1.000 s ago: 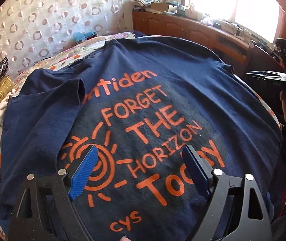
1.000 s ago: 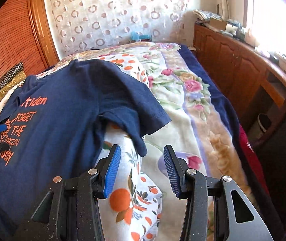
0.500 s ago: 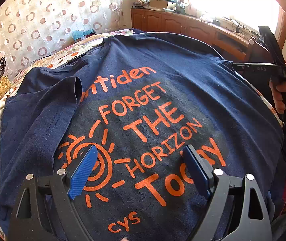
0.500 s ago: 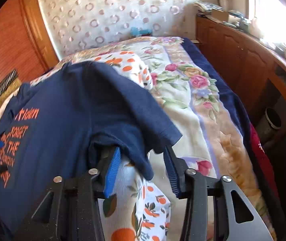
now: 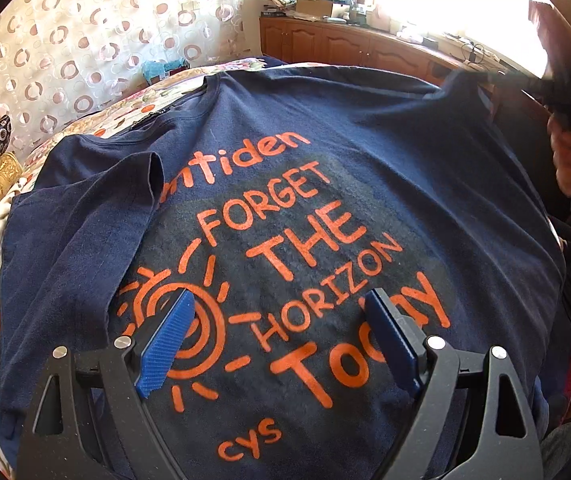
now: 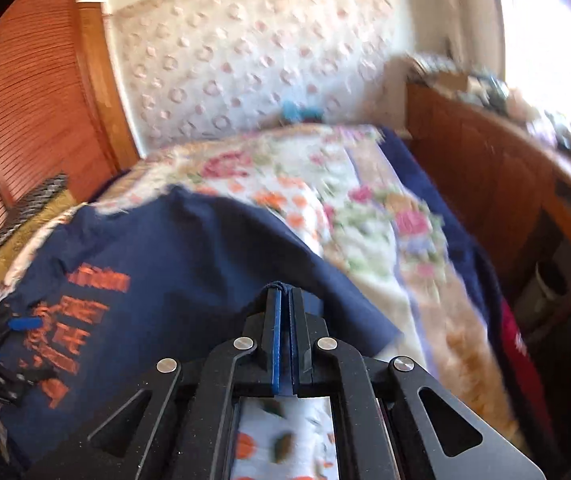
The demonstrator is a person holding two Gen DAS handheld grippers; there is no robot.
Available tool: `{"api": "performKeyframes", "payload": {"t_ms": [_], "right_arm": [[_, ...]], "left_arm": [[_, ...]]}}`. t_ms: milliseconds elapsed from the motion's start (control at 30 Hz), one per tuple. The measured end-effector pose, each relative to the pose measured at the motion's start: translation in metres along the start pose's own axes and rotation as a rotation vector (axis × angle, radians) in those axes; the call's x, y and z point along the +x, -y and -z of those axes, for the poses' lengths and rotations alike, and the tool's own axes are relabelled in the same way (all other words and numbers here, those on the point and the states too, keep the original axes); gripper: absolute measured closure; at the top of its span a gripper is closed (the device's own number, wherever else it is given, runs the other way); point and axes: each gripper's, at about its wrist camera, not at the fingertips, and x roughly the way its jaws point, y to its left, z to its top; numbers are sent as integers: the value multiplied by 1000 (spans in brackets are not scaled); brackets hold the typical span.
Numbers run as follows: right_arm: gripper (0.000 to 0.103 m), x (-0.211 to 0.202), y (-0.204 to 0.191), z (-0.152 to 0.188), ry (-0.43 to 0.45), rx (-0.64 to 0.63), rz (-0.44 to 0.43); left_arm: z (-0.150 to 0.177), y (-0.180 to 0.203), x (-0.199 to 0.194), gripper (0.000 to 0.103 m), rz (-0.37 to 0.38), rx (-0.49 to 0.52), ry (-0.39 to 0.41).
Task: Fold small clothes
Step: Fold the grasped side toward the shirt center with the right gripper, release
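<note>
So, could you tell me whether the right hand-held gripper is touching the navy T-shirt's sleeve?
Touching. The right wrist view shows the right hand-held gripper shut, with a fold of the T-shirt sleeve pinched between its blue pads.

Both tongs, left (image 5: 281, 340) and right (image 6: 284, 292), have black angular frames, silver screws and ribbed blue pads (image 5: 165, 344).
</note>
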Motion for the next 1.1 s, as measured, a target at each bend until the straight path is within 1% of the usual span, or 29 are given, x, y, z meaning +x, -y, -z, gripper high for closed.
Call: {"api": "performKeyframes", "payload": {"t_ms": [33,100,167,267,367,467,567,600,633,700,767,867,1000,1100], "right_arm": [[100,-6,-12,-6,18,-31,-22],[100,-12,-35,-11,28,-90,-67],[100,-13,-54,-9,7,-137,-113],[100,-4,-66,5,-64,-170,-145],[100,2,-63,26,-138,-181,-154],[89,-2,-46,43,-174,-157,-128],[70,-15,-25,52,-163,-123,-91],[55,-19,-17,54,-156,-108,-75],[45,-23,-6,55,-142,-85,-58],[43,-26,9,54,-124,-31,-44],[43,-20,22,53,-124,25,-20],[43,7,31,52,-149,82,2],[43,45,27,46,-200,187,-15],[43,61,32,43,-221,216,-53]], "left_arm": [[0,-2,-1,16,-4,-5,-5],[3,-5,-6,16,-10,-20,-11],[5,-6,-16,16,-11,-28,6],[7,-8,-37,16,-3,-41,64],[8,-6,-60,16,12,-42,119],[5,-1,-78,16,25,-42,160],[-4,6,-86,16,47,-41,198],[-7,10,-90,16,61,-40,213],[-9,12,-91,16,69,-41,219],[-14,18,-94,16,89,-43,233],[-18,24,-92,16,93,-36,240],[-21,32,-88,16,84,-21,237],[-19,35,-80,16,86,-14,215],[-15,35,-76,16,82,-13,202]]}}
